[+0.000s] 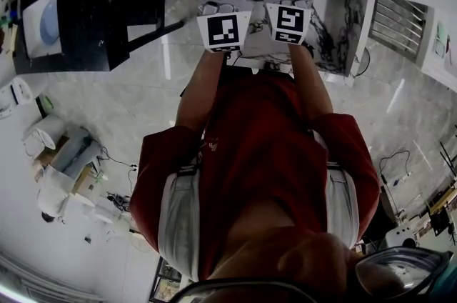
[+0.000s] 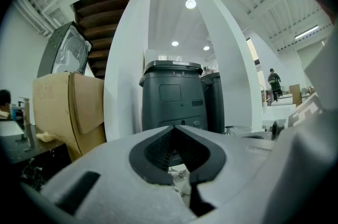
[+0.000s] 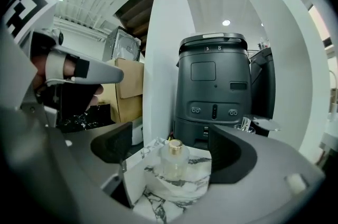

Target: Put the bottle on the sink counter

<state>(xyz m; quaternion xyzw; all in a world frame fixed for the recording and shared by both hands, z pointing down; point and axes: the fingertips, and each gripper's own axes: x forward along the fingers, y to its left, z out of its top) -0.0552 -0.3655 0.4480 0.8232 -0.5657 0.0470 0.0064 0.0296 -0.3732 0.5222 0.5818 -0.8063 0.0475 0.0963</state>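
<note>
Both arms (image 1: 196, 91) reach straight out to the top centre of the head view, red sleeves bunched at the elbows. The two marker cubes (image 1: 223, 31) ride side by side, nearly touching, over the marble surface (image 1: 343, 23).

Left gripper (image 2: 176, 130) first: its jaws are clenched, dark pads meeting at the tips with nothing between them.

The right gripper (image 3: 173, 139) is the other story. Its jaws are spread wide and released, and the bottle (image 3: 172, 165) sits between them, touching neither pad (clear daylight on both sides).

The bottle is small and squat, clear frosted glass with a gold cap (image 3: 175, 146). It stands on the white, grey-veined marble at the lower centre of the right gripper view, close to the slab's near corner.

It is upright: long axis vertical, base flat on the stone, cap pointing to the top of the frame.

Behind it, centre frame, stands a dark grey unit (image 3: 214, 85), with a white pillar (image 3: 158, 75) just to its left.
</note>
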